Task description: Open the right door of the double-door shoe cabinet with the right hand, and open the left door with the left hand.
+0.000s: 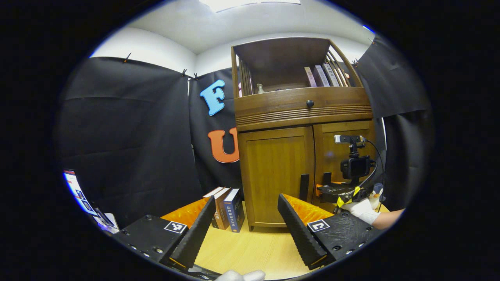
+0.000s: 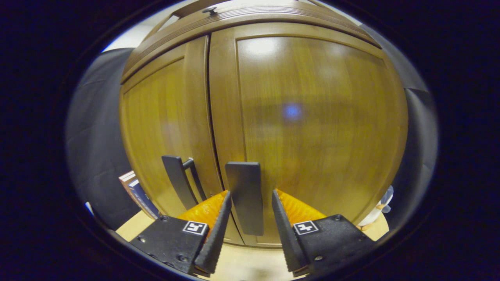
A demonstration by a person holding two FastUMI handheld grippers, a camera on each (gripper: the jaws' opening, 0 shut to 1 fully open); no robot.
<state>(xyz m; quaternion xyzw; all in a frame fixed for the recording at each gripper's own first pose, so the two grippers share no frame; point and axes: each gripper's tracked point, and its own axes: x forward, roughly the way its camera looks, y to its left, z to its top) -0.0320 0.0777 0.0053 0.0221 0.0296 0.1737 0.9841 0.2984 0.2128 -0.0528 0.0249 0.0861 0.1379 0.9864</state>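
The wooden shoe cabinet has both lower doors closed, the left door (image 1: 275,175) (image 2: 164,128) and the right door (image 1: 343,156) (image 2: 312,117). Each carries a dark vertical handle near the centre seam. My right gripper (image 2: 250,194) is open and straddles the right door's handle (image 2: 244,197), which stands between its fingers with a gap on the right side. The left door's handle (image 2: 177,179) (image 1: 304,187) is free. My left gripper (image 1: 246,210) hangs open, well short of the cabinet, with nothing between its fingers. In the left gripper view the right gripper (image 1: 332,191) sits at the right door, held by a gloved hand (image 1: 363,208).
The cabinet stands on a light wooden table (image 1: 242,249). Several books (image 1: 228,208) lean against its left side. Above the doors are a drawer with a round knob (image 1: 309,103) and an open shelf with books (image 1: 322,76). A small white figure (image 2: 377,212) sits by the cabinet's right foot.
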